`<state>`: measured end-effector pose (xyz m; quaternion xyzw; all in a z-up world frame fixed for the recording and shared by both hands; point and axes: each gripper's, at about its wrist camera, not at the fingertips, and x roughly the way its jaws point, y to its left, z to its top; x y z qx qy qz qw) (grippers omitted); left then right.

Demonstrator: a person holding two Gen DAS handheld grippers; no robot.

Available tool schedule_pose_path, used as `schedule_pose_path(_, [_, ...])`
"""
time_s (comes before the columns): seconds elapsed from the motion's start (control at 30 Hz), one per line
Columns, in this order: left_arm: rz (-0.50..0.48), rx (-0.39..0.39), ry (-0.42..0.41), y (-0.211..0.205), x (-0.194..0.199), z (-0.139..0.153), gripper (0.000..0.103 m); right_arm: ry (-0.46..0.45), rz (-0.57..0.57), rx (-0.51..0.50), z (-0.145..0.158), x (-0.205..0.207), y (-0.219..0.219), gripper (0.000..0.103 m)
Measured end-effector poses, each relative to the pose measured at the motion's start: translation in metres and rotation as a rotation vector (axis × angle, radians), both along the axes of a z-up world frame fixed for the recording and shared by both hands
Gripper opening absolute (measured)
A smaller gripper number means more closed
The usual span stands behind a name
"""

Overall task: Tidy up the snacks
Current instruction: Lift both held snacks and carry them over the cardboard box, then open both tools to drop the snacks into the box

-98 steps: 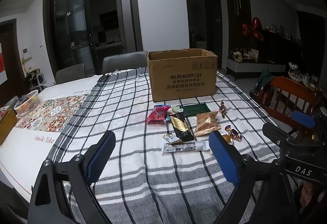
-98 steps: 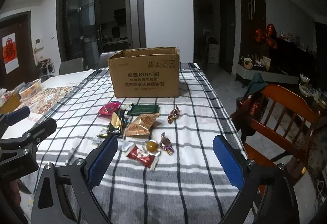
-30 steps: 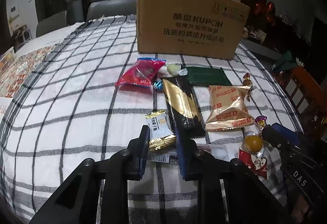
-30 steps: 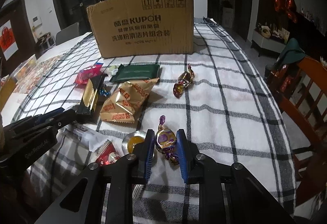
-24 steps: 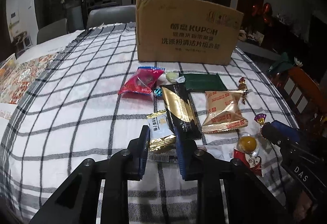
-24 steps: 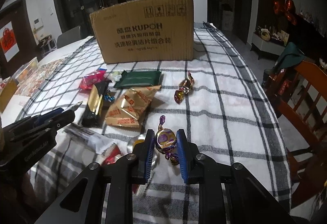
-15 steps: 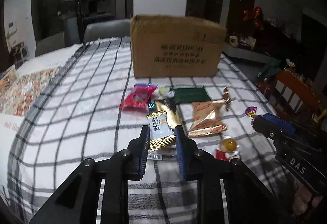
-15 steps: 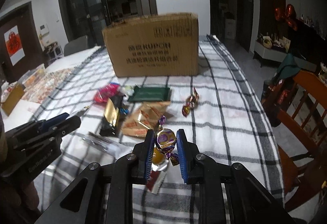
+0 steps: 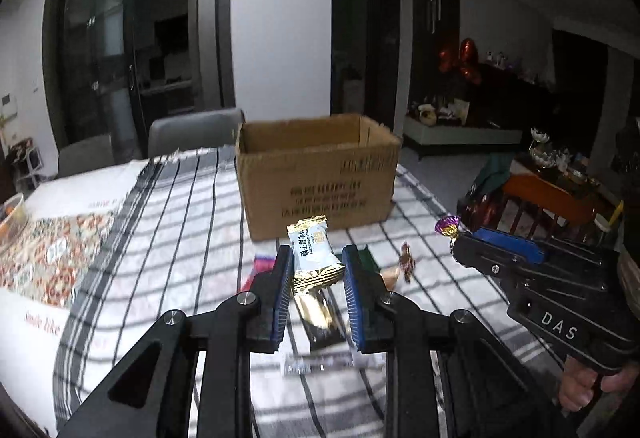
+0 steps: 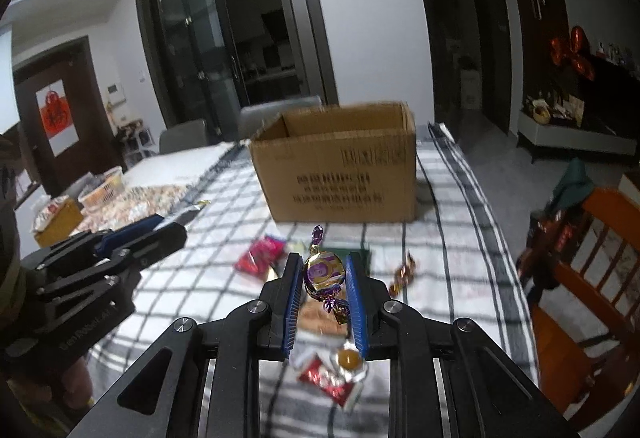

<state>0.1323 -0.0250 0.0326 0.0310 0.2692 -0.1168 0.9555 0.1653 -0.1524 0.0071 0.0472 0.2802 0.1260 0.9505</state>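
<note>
**Both grippers loaded, above the cloth**

Your left gripper (image 9: 316,266) pinches a white-and-gold packet (image 9: 315,253) between its blue pads, upright, clear of the table. Only the left view shows the dark-and-gold bar (image 9: 320,314) and a clear wrapper (image 9: 320,362) lying on the checked cloth (image 9: 180,238) under that gripper. From here your right gripper (image 9: 454,236) shows side-on, with just a purple twist end poking past its tip.

Your right gripper (image 10: 323,278) shows its grip in its own view: fingers pressed onto a purple-and-gold candy (image 10: 323,272). That view alone also shows the red packet (image 10: 326,384) and orange sweet (image 10: 348,358) below the pads, the pink packet (image 10: 260,254), and the left gripper (image 10: 176,226) at its left.

The box (image 9: 316,174) stands open-topped beyond the snacks, with bare cloth on either side. A brown candy (image 10: 402,274) lies apart to the right. The cloth's right edge runs close to a wooden chair (image 10: 592,262).
</note>
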Motion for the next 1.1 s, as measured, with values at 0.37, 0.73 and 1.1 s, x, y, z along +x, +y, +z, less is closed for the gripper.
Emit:
schedule_pose_path(0.37, [-0.023,-0.011,-0.06,-0.002,0.061,0.036,0.025,-0.083,0.017,0.013,0.046,0.057,-0.002,0.023])
schedule_pose_path(0.73, [-0.05,0.029,-0.055,-0.003,0.136,0.057,0.025,-0.104,0.035,-0.002,0.076,0.14,-0.003,0.023])
schedule_pose_path(1.1, [-0.079,0.061,0.018,-0.013,0.212,0.045,0.025,0.002,0.021,0.009,0.058,0.22,-0.009,0.023])
